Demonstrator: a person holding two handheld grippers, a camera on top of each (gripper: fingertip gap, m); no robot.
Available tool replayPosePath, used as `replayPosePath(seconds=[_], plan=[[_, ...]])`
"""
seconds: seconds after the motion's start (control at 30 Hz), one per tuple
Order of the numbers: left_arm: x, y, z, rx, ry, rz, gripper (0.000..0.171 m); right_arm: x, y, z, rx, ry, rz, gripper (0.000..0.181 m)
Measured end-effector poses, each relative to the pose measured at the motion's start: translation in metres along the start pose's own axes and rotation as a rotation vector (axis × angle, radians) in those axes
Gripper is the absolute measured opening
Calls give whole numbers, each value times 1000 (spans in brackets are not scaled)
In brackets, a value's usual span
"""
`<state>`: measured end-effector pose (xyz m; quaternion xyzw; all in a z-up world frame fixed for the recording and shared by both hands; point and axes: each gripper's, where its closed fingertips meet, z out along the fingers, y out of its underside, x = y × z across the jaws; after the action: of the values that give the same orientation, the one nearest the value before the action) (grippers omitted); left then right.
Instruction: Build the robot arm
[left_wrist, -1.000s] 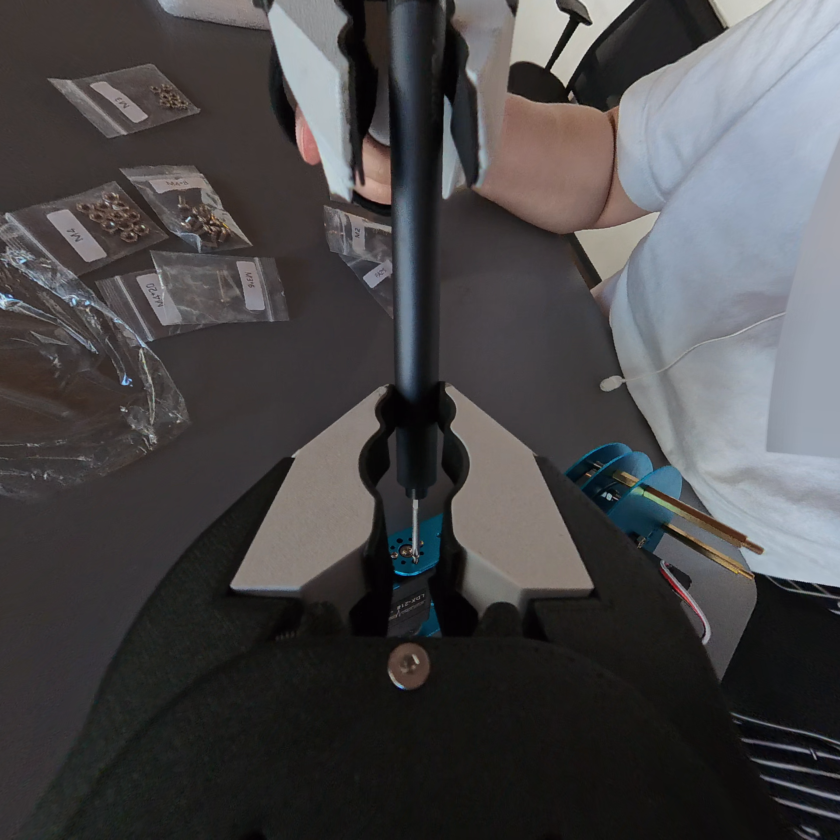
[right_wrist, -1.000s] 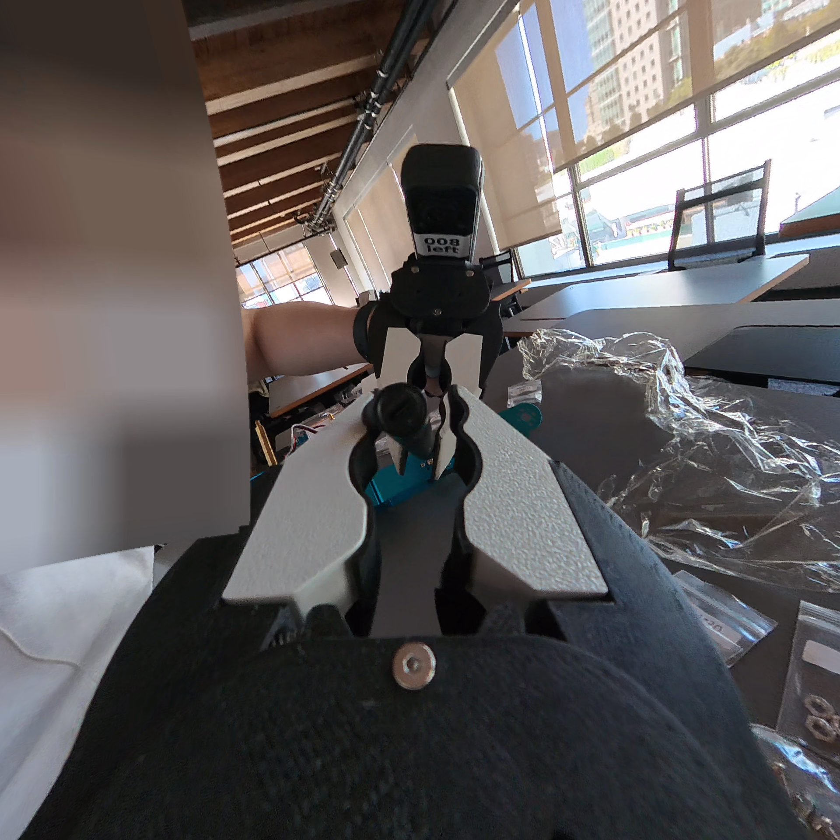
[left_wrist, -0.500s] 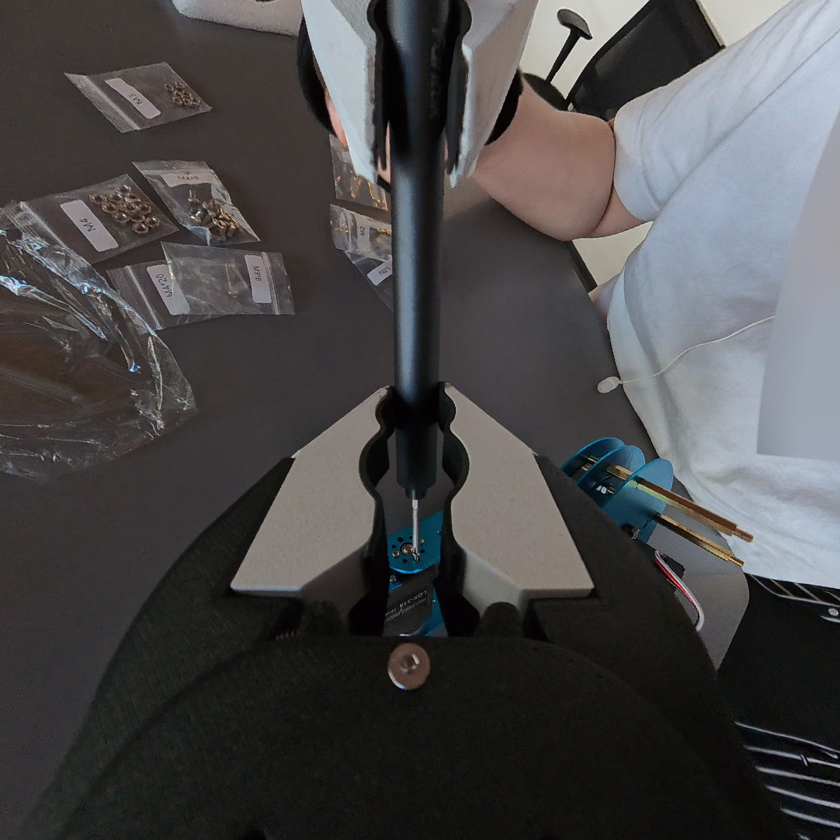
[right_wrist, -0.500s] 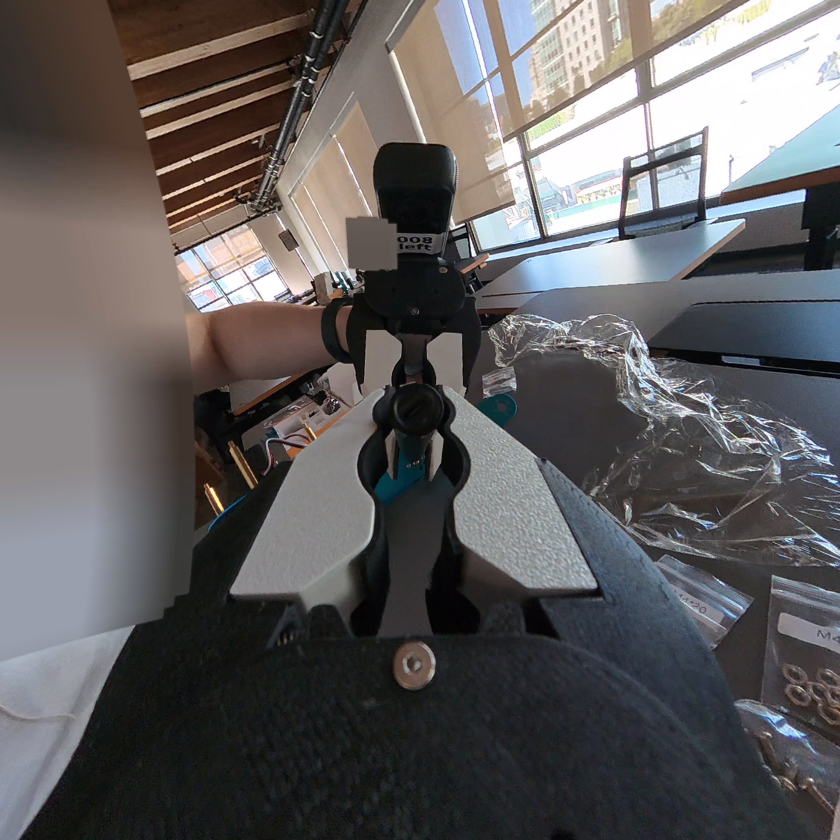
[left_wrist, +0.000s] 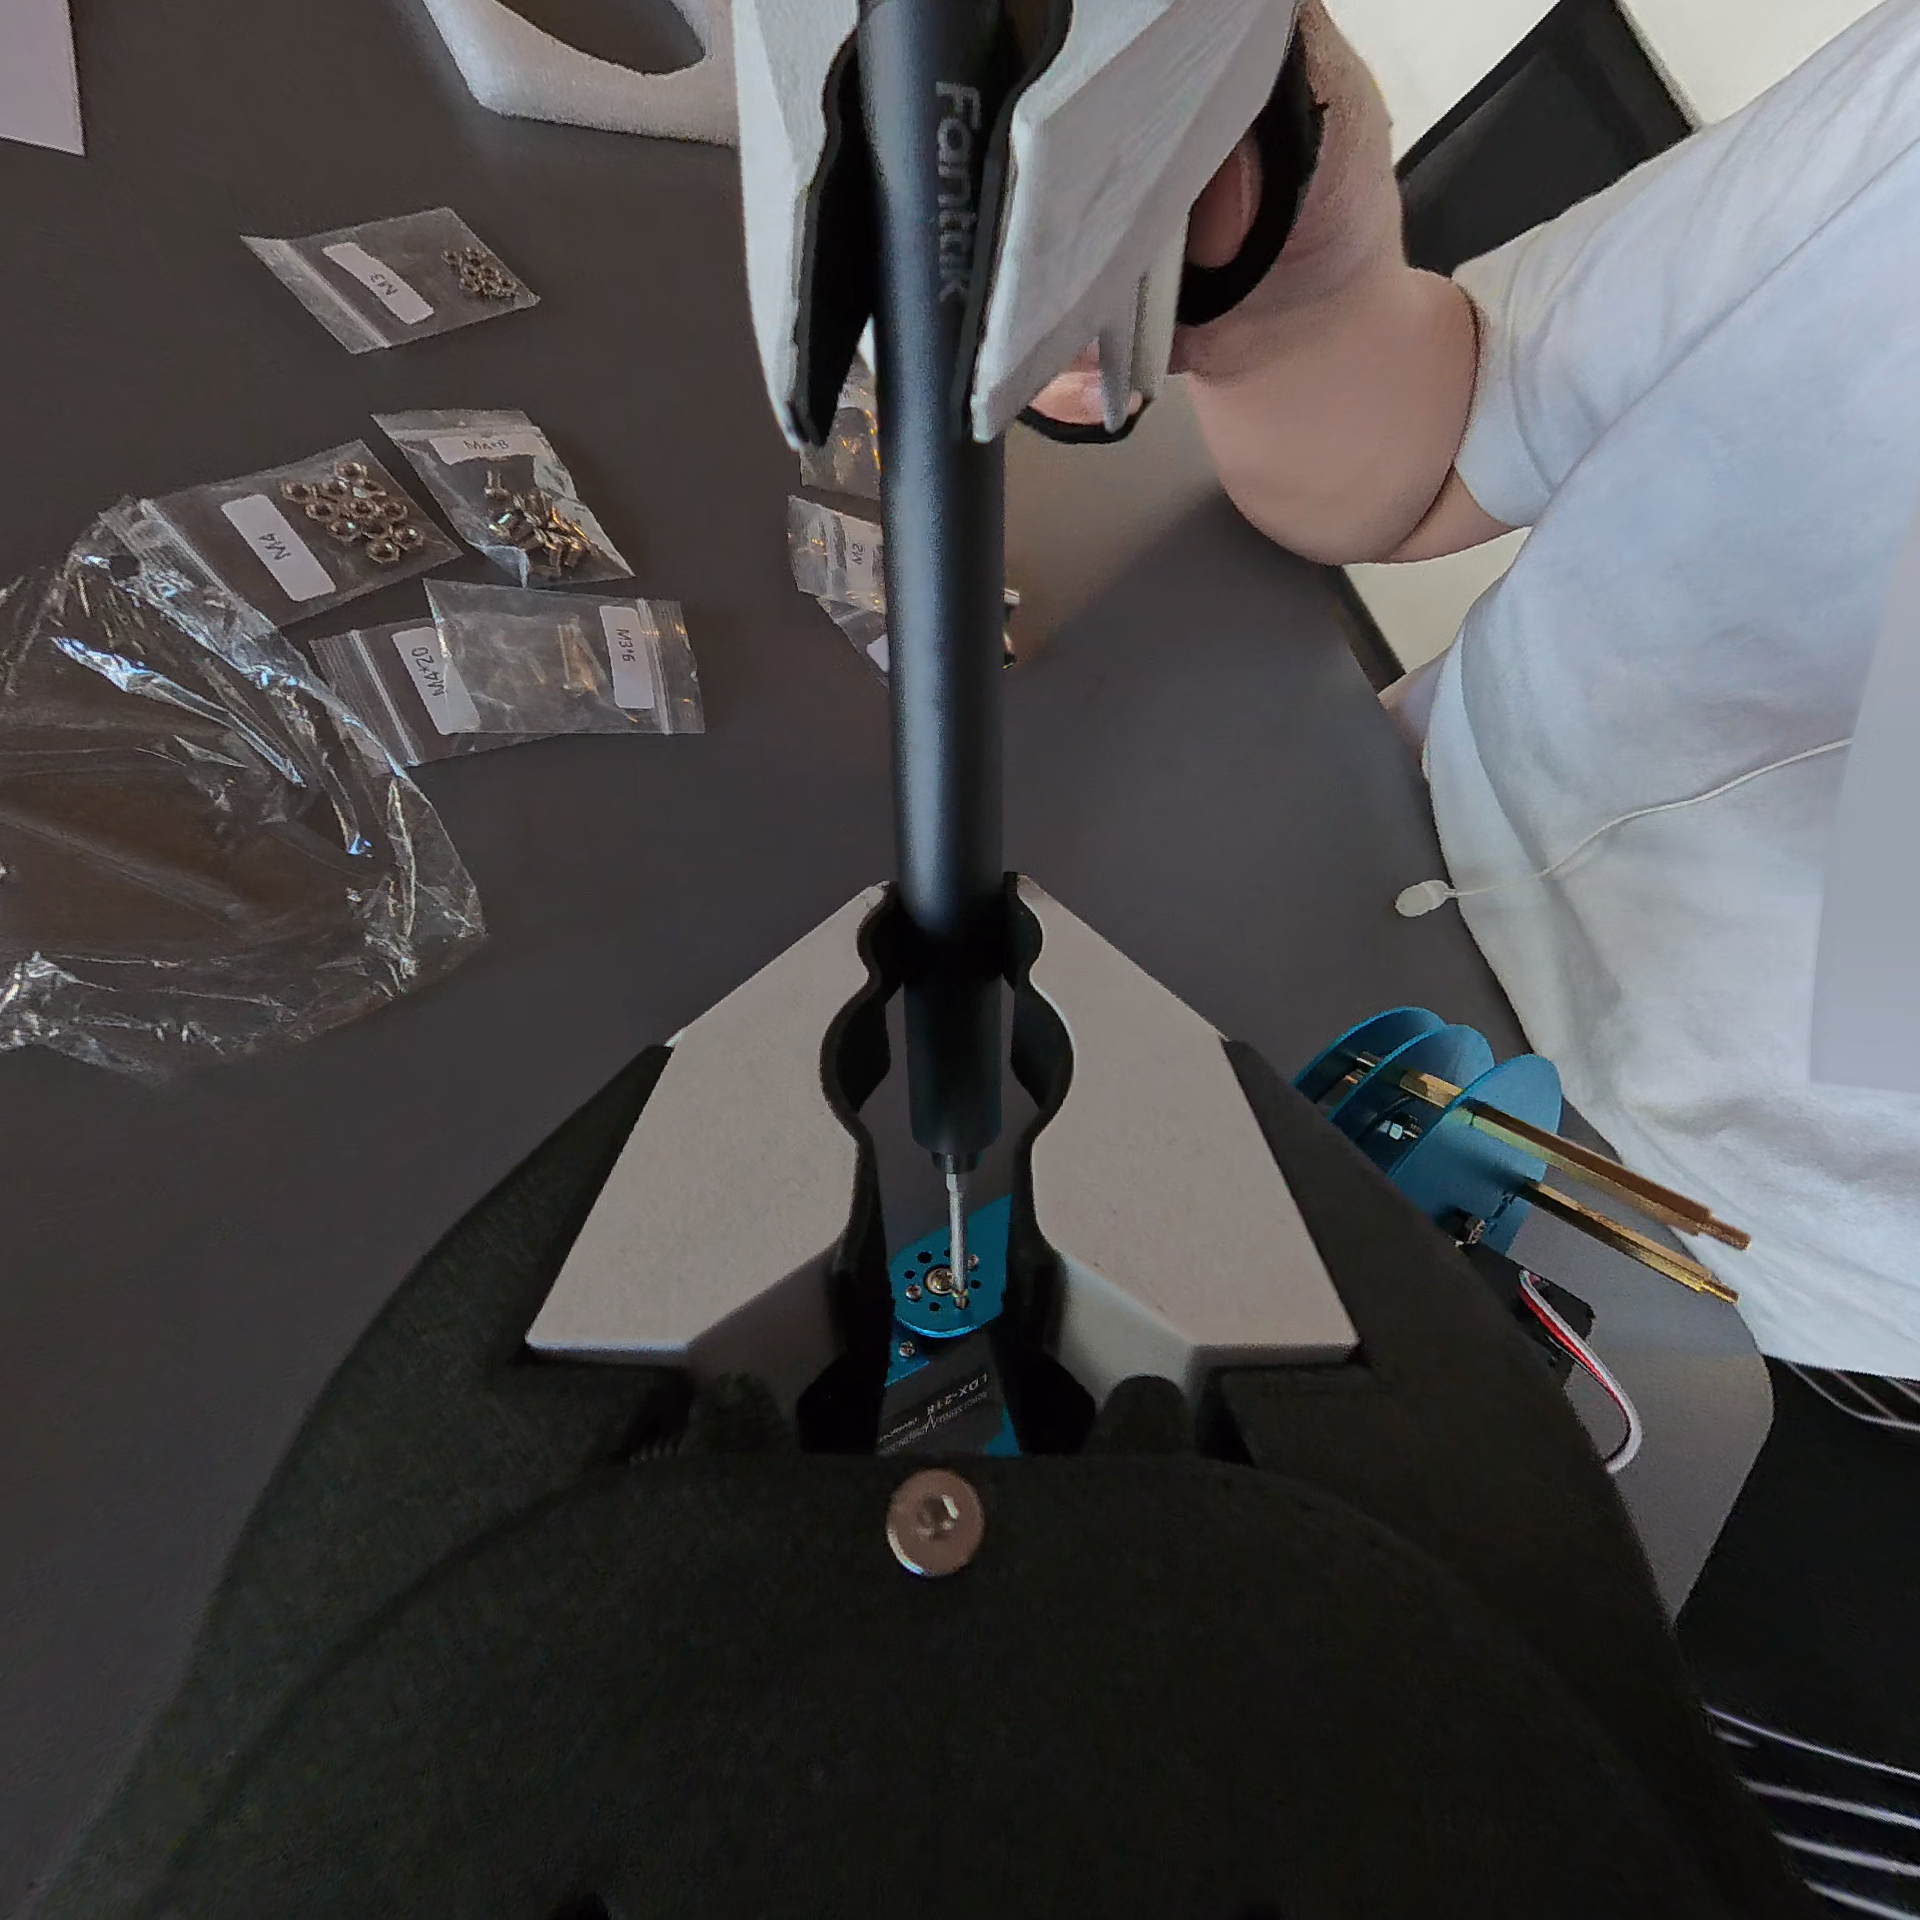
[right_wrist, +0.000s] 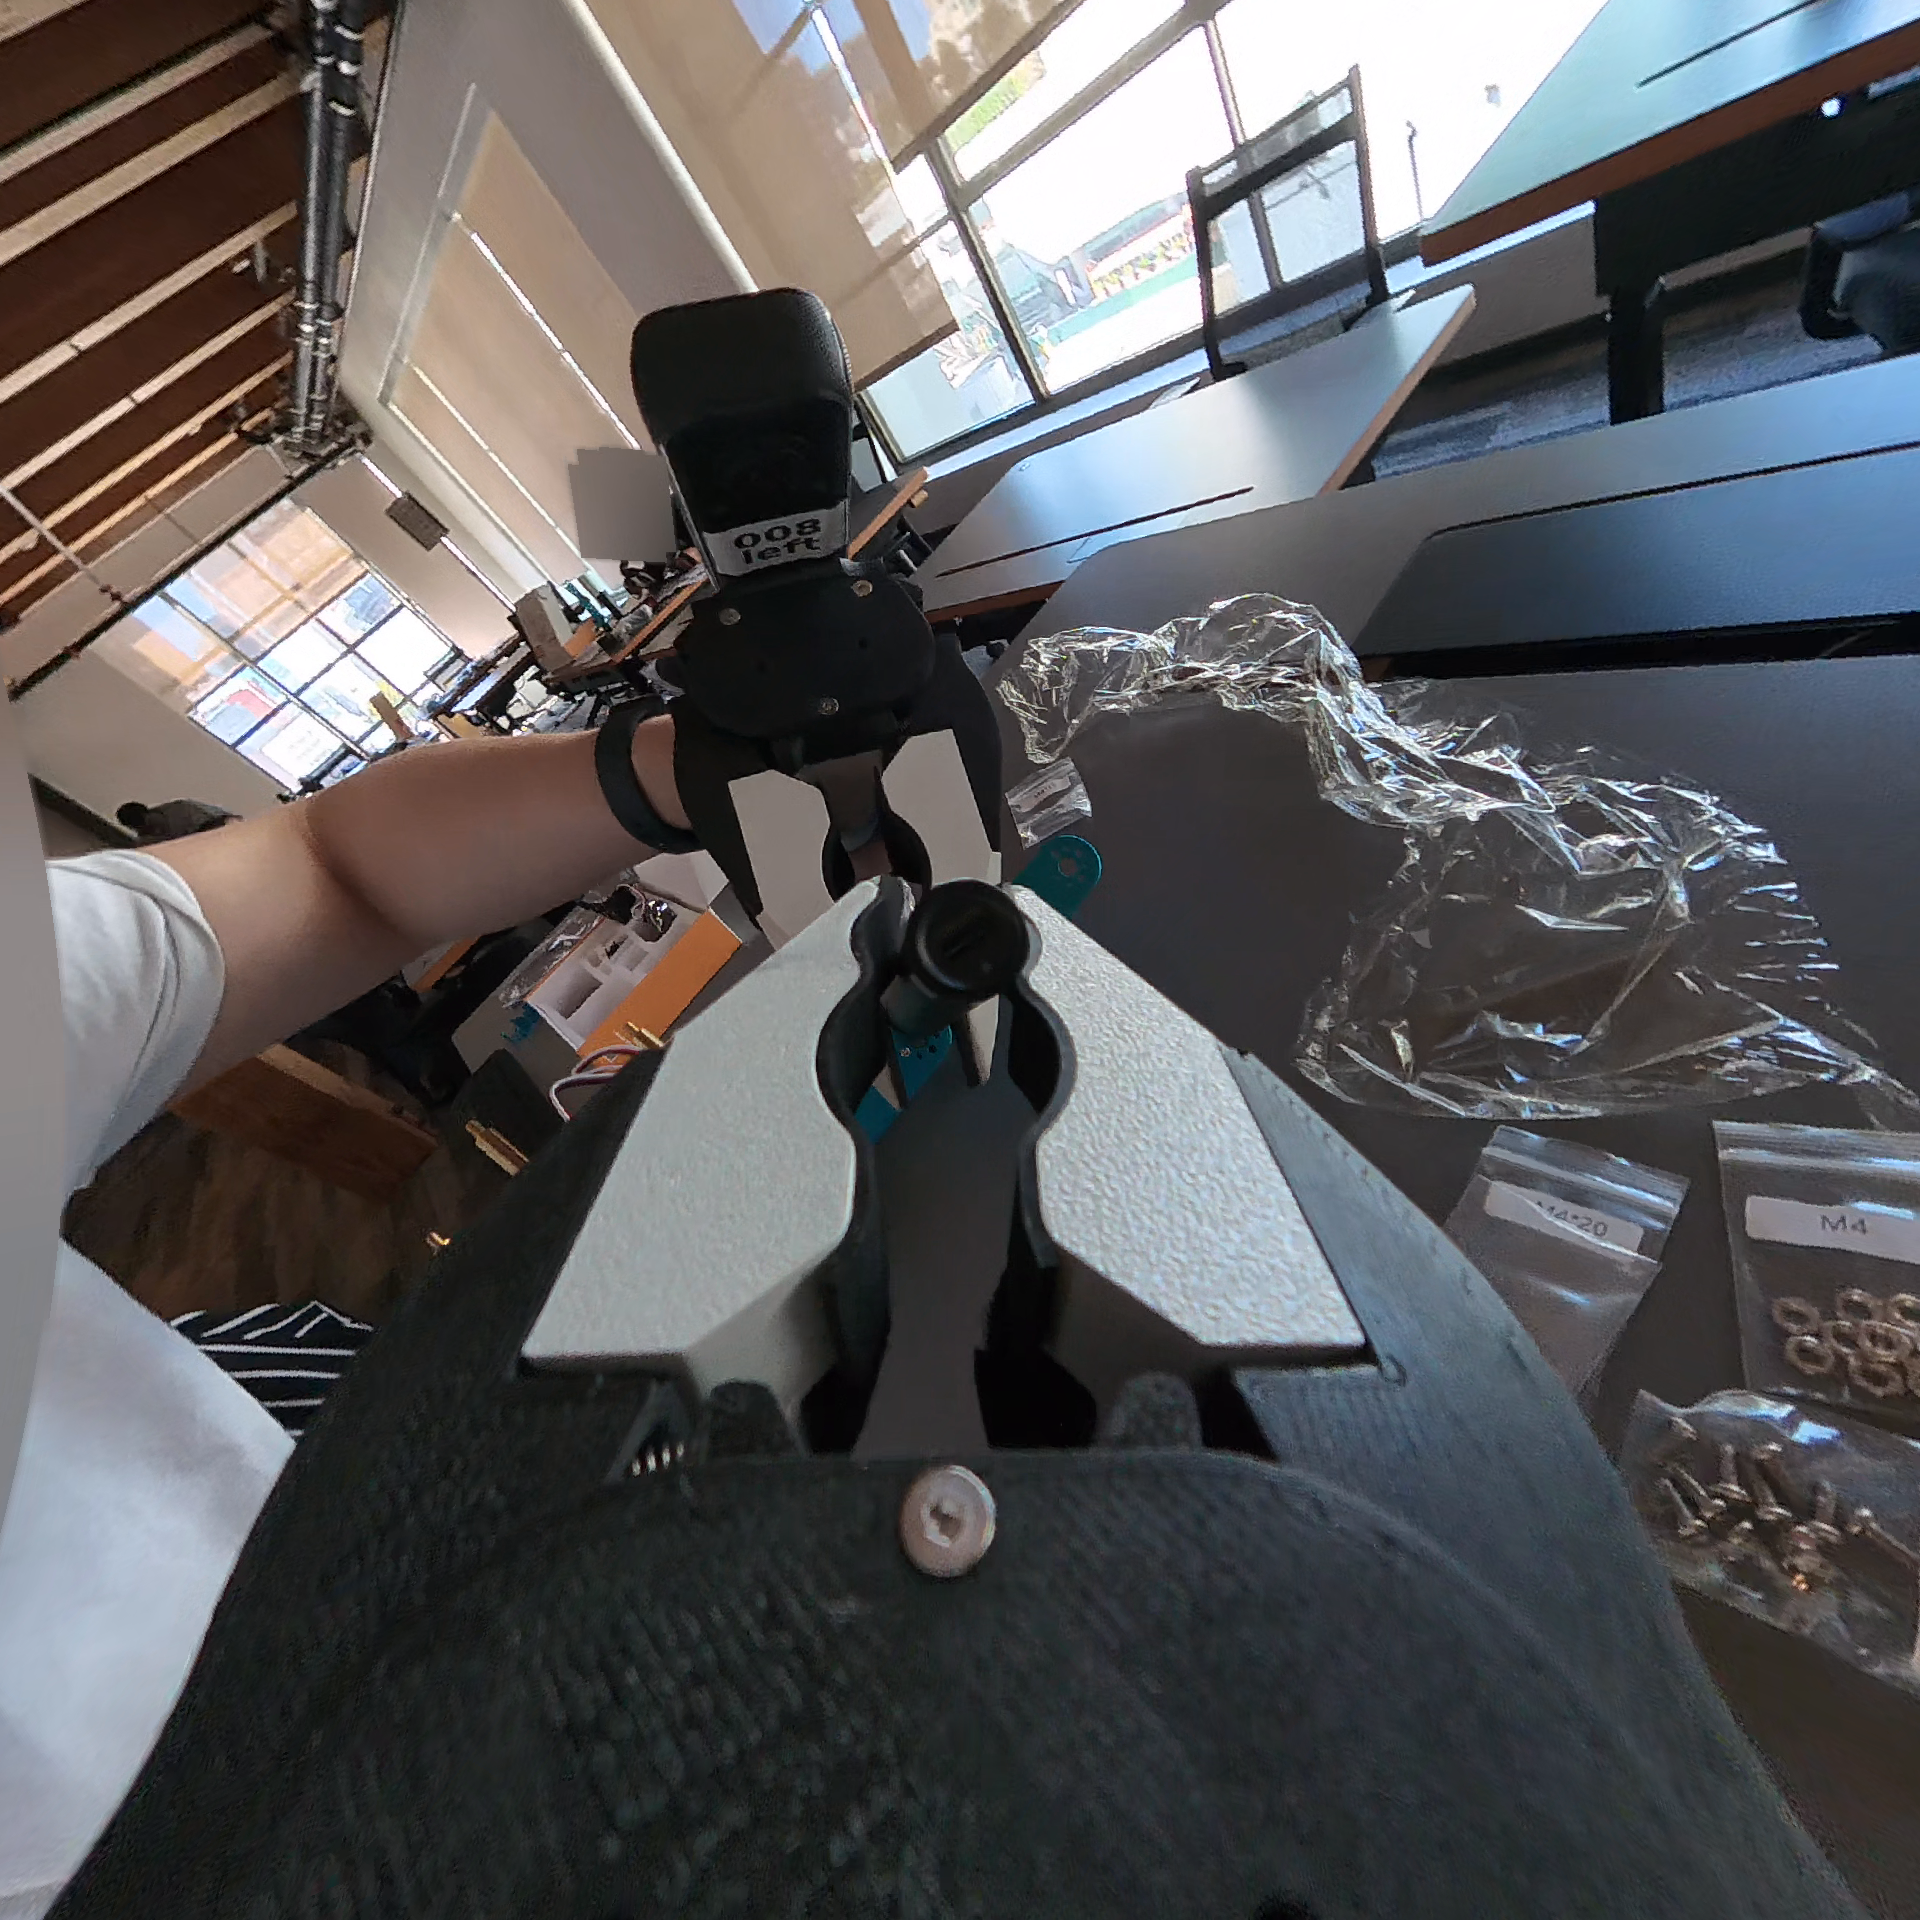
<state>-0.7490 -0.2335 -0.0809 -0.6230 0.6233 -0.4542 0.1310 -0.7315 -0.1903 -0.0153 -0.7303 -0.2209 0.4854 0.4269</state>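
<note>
My left gripper (left_wrist: 948, 904) is shut on a black servo (left_wrist: 940, 1403) with a round blue horn (left_wrist: 935, 1288) on top. My right gripper (left_wrist: 904, 416) comes in from above, shut on a long black screwdriver (left_wrist: 940, 623). The screwdriver shaft runs down through the notch between the left fingertips, and its thin bit rests on a screw in the blue horn. In the right wrist view the screwdriver's end cap (right_wrist: 971, 935) sits between the right gripper's fingertips (right_wrist: 951, 904), with the left gripper (right_wrist: 873, 862) just beyond, holding the blue part.
Small clear bags of nuts and screws (left_wrist: 343, 520) and crumpled clear plastic (left_wrist: 187, 831) lie on the dark table at left. Blue round plates with brass standoffs (left_wrist: 1455, 1132) sit at right. A person in a white shirt (left_wrist: 1662, 520) is close at right. White foam (left_wrist: 582, 62) lies at the back. Spacing between my two grippers at the tips: around 8 cm.
The right gripper has rolled and shifted with the screwdriver, so its view tilts. The bit stays on the blue horn. The left gripper keeps its hold.
</note>
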Motion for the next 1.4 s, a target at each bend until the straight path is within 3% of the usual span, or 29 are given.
replayPosePath(seconds=[0.27,0.37,0.57,0.73,1.0,1.3,1.4], plan=[[4,1,-3,33,51,-14,17,-8,-4,2,36,-181,-158,31],[3,4,-1,29,62,-25,17,-11,-3,1,41,-273,-176,24],[1,2,-4,74,80,-48,17,-14,7,4,32,-323,-229,32],[1,3,-5,90,84,-57,17,-9,4,4,67,-315,-209,17],[1,4,-8,83,73,-41,16,-8,3,10,-2,-227,-188,18],[4,1,-9,90,66,-33,23,-4,-1,17,-52,-37,-39,18],[1,3,-9,73,22,-2,16,-5,0,18,-43,4,-4,18]])
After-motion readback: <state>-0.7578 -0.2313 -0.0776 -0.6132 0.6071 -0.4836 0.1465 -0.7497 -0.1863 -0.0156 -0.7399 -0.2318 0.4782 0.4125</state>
